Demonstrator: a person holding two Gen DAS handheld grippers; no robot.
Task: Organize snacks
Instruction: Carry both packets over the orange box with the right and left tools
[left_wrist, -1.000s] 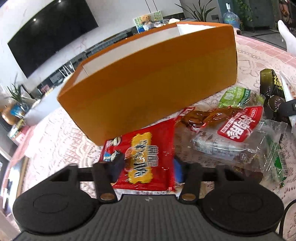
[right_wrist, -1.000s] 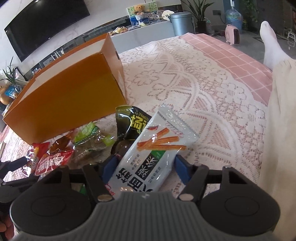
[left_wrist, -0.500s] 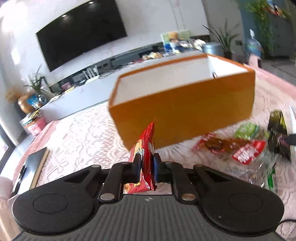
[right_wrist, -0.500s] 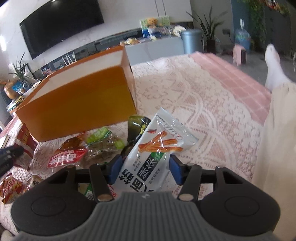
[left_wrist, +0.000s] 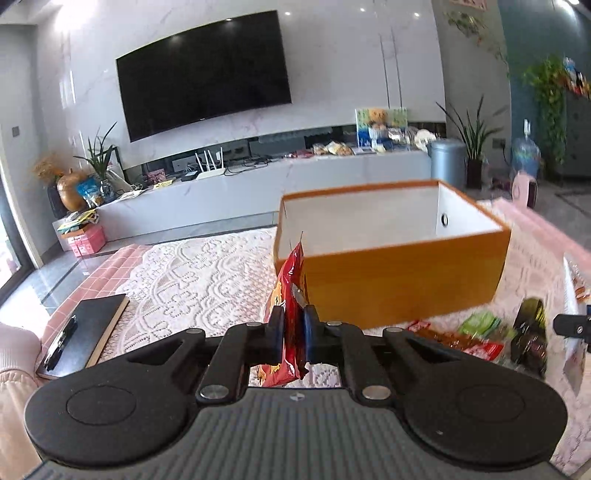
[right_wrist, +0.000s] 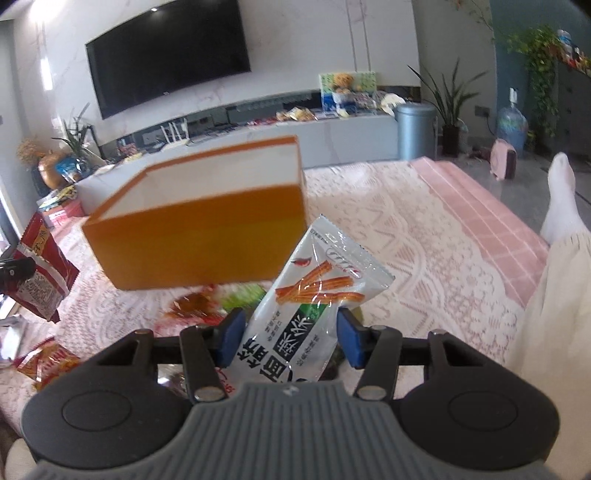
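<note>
My left gripper (left_wrist: 293, 334) is shut on a red snack packet (left_wrist: 288, 295) and holds it edge-on in the air, left of and in front of the orange box (left_wrist: 402, 284). The box is open and white inside. My right gripper (right_wrist: 286, 338) is shut on a white and green snack packet (right_wrist: 314, 299) and holds it raised, in front of the box (right_wrist: 199, 243). The red packet also shows in the right wrist view (right_wrist: 42, 273) at the far left. Several other snack packets (left_wrist: 476, 336) lie on the table before the box.
The table has a white lace cloth (left_wrist: 192, 284) over a pink checked cloth. A black clipboard with a pen (left_wrist: 83, 332) lies at the table's left edge. More packets (right_wrist: 48, 362) lie at lower left. A person's white clothing (right_wrist: 546, 332) is on the right.
Both grippers have risen from the table with their packets. The left gripper closed on the red packet and lifted it; the right gripper closed on the white packet and raised it.
</note>
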